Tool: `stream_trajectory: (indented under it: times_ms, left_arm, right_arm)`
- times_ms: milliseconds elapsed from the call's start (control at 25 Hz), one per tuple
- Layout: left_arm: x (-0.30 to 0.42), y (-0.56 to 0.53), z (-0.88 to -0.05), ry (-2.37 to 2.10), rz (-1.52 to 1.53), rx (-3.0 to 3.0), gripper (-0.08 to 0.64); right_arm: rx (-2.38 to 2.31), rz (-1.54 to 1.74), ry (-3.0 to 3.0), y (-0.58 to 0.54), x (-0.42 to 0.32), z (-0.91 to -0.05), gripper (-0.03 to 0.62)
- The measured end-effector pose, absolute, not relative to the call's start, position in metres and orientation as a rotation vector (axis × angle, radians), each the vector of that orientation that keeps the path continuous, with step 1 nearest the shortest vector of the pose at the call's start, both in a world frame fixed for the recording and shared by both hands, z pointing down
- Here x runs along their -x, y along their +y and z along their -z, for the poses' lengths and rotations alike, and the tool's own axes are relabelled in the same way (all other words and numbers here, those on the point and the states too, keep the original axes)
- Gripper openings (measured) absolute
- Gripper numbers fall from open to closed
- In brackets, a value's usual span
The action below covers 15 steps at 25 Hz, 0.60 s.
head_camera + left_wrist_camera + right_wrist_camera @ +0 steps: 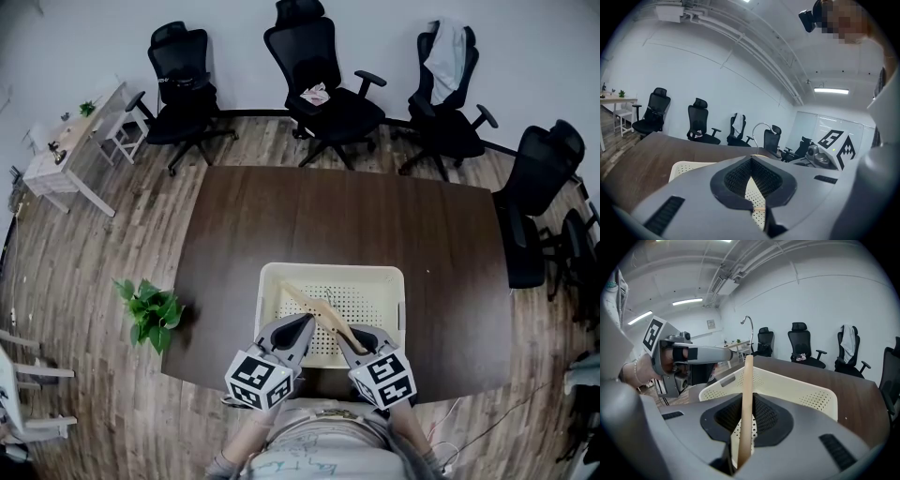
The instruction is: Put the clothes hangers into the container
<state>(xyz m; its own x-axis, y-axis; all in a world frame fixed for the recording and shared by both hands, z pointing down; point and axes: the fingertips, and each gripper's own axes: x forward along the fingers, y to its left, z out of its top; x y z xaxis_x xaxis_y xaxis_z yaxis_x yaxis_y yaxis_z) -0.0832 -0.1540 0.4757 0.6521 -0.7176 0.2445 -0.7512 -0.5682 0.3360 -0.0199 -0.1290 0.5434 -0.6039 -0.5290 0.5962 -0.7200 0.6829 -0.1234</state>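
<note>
A dark brown wooden table (375,225) carries one cream perforated plastic container (328,272) at its near edge. Two grey grippers reach over the container's near rim. The right gripper (347,334) has its jaws nearly closed, clamped on the single pale wooden clothes hanger (314,305), which slants over the container from far left to near right. The left gripper (305,324) has its tips together and grips nothing.

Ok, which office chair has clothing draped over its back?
The third black chair from the left in the head view; white cloth covers its backrest, while the others' are bare.
</note>
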Motion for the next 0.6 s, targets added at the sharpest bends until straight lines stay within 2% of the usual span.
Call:
stream_trajectory:
  times_ms: [600]
  left_arm:
    - [0.0909,-0.1582,-0.4797,-1.156,-0.108,-2.449,0.011]
  right_arm:
    - [-0.935,-0.491,-2.331,-0.1376,0.0261,-0.5521,0.061]
